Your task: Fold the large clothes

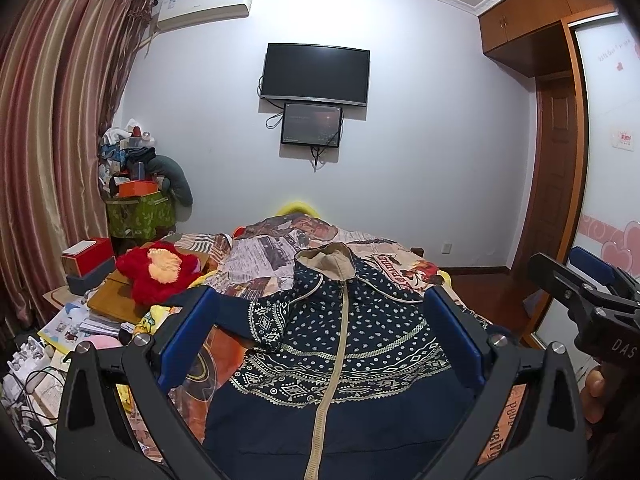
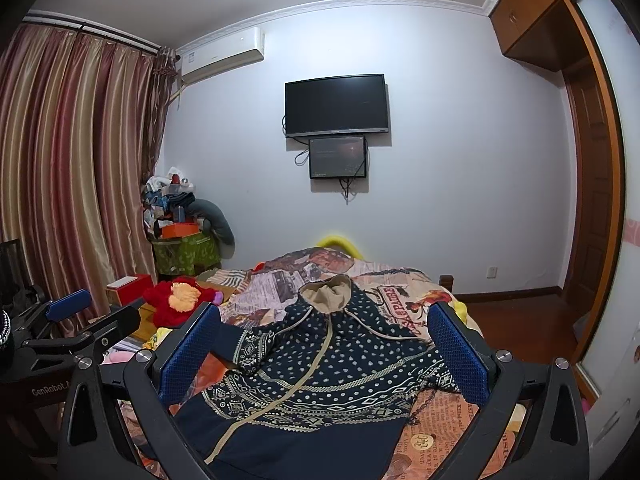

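- Bedroom scene, bed point(image 1: 400, 252) with newspaper-print cover filled the lower middle of both views.
- Left tool point(image 1: 320, 336) hung above the near end of the bed, blue pads spread wide, nothing between them.
- Right tool point(image 2: 324, 344) also spread wide and empty, above the bed; it showed too at the right edge of the left view point(image 1: 580, 280), with a hand point(image 1: 596, 396) partly seen below it.
- Left tool appeared at the left edge of the right view point(image 2: 92, 316), beside the right one, apart from it.
- Navy hoodie point(image 1: 344, 344) lay flat on the bed, front up, beige zipper running down the middle; dotted and diamond-band pattern on the upper part, plain navy toward the hem nearest the cameras.
- Hoodie point(image 2: 320, 364) sat between the spread pads in both views; neither tool touched it as far as could be seen.
- One sleeve point(image 2: 248, 348) was bent in across the left side of the chest.
- Beige-lined hood point(image 1: 328, 256) pointed away toward the far wall.
- Red plush toy point(image 1: 160, 276) lay left of the bed, among books, boxes and cables.
- Green storage box point(image 1: 140, 212) piled with clutter stood in the far left corner by the striped curtains point(image 1: 52, 120).
- On the far wall: TV point(image 1: 316, 72), smaller screen point(image 1: 312, 124) just below it, air conditioner point(image 1: 204, 6) up left.
- Wooden wardrobe point(image 1: 532, 20) and door on the right.
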Motion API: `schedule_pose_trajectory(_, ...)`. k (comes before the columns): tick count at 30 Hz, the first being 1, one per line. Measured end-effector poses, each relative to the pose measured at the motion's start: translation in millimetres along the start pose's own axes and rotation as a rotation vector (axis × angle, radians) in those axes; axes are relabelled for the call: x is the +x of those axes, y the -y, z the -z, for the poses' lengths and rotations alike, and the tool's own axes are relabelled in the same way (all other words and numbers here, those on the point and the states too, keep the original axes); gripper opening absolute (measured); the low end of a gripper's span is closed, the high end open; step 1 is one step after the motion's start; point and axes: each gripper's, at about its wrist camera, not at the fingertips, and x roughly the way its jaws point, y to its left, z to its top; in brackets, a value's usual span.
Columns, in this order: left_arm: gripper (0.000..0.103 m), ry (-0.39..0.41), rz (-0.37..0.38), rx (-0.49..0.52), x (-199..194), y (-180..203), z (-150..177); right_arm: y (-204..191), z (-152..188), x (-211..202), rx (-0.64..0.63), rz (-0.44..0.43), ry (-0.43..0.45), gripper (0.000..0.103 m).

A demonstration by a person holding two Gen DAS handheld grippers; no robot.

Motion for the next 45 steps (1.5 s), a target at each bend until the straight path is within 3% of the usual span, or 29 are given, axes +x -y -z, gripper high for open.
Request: schedule_pose_trajectory(45,0.103,0.001,-0.001,-0.002,0.2,-0.2,-2.7,-3.2,3.8,6.8,0.011,-0.004,-0.017,0.103)
